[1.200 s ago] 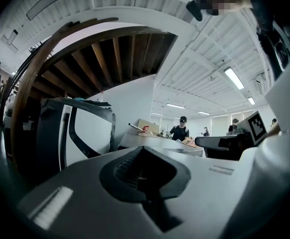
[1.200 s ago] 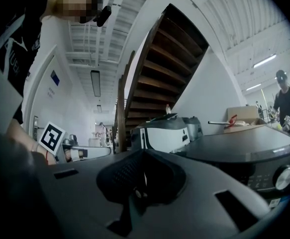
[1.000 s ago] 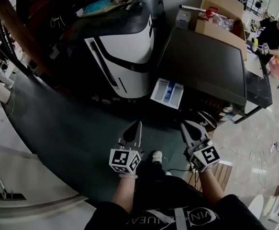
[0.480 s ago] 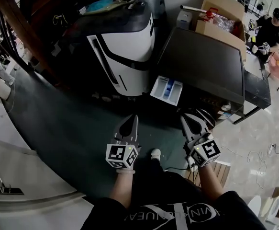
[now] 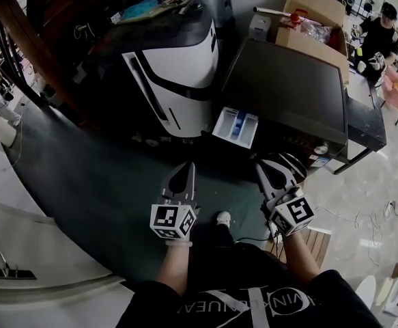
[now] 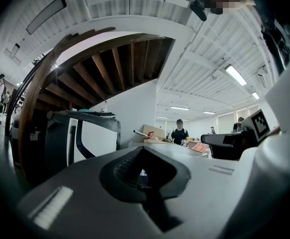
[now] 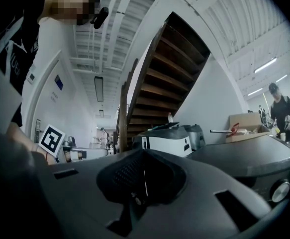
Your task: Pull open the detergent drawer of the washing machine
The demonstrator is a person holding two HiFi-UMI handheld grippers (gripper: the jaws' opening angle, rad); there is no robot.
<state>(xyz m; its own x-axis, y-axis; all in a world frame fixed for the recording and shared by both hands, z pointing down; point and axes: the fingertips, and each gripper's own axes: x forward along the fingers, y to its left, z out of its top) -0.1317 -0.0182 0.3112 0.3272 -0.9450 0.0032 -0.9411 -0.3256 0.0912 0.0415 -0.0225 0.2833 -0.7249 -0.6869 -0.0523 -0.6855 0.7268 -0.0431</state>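
Left hand-held gripper (image 5: 186, 171), right hand-held gripper (image 5: 265, 169), both pressed together, detergent drawer (image 5: 236, 127) open at 12 o'clock, on washing machine (image 5: 287, 87)

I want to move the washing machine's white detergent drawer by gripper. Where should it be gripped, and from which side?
Probably the front lip of the white, blue-centred detergent drawer, approached from the front, the person's side: it juts out of the dark washing machine toward them, compartments facing up.

dark green floor (image 5: 82, 183), wooden staircase (image 7: 169, 73) (dark treads), white beamed ceiling (image 6: 135, 1)
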